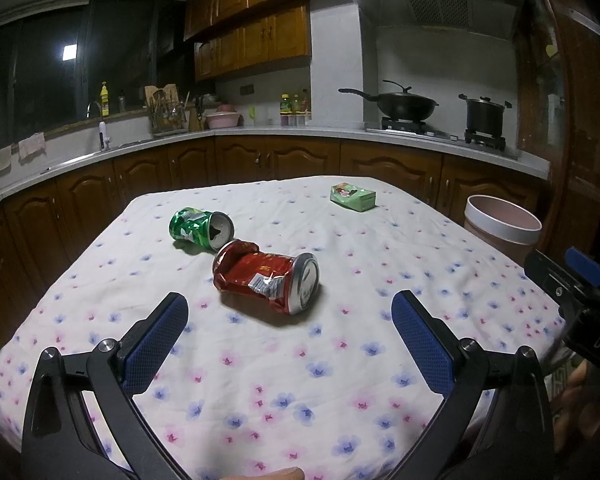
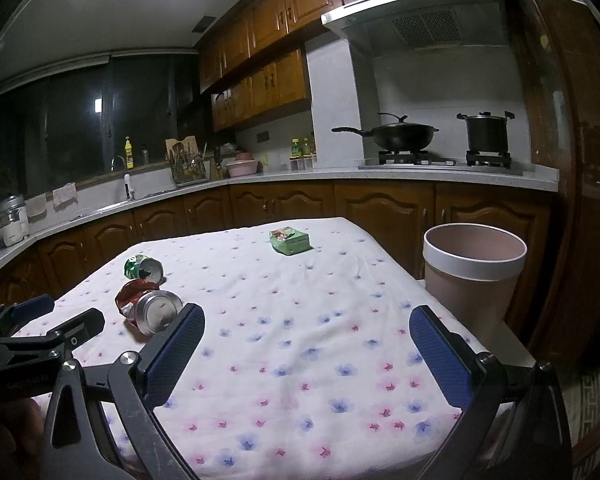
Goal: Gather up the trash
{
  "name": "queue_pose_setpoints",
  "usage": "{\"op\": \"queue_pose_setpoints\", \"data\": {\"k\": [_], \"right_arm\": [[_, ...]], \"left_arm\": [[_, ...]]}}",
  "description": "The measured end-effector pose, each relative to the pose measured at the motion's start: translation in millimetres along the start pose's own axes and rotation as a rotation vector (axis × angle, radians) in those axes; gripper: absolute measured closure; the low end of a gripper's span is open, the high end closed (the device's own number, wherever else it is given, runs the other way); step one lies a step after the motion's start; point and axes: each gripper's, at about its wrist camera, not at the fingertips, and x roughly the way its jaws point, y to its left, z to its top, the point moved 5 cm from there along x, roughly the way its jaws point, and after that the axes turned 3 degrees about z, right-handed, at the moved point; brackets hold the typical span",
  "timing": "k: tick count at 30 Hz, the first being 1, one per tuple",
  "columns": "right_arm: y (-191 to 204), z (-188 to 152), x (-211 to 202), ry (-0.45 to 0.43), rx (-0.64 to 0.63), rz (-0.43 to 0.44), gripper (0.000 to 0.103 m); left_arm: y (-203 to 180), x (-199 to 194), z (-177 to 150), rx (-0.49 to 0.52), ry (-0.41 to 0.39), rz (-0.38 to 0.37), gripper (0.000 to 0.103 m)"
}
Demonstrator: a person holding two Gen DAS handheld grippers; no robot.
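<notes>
A crushed red can lies on its side on the flowered tablecloth, just ahead of my open, empty left gripper. A dented green can lies behind it, touching or nearly so. A small green carton sits at the far side. A pink bin stands off the table's right edge. In the right wrist view my right gripper is open and empty above the cloth; the red can and green can lie to its left, the carton ahead, the bin to the right.
Dark wood kitchen cabinets and a grey counter run behind the table. A wok and a pot sit on the stove at the back right. The other gripper shows at the right edge and at the left edge.
</notes>
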Motion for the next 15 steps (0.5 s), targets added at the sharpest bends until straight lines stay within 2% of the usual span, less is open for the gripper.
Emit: {"op": "queue_pose_setpoints", "data": {"k": [15], "right_arm": [[0.9,1.7,-0.2,-0.002,-0.003,0.0,0.0]], "left_arm": [[1.6,1.9,3.4,0.003,0.0,-0.007,0.0]]}}
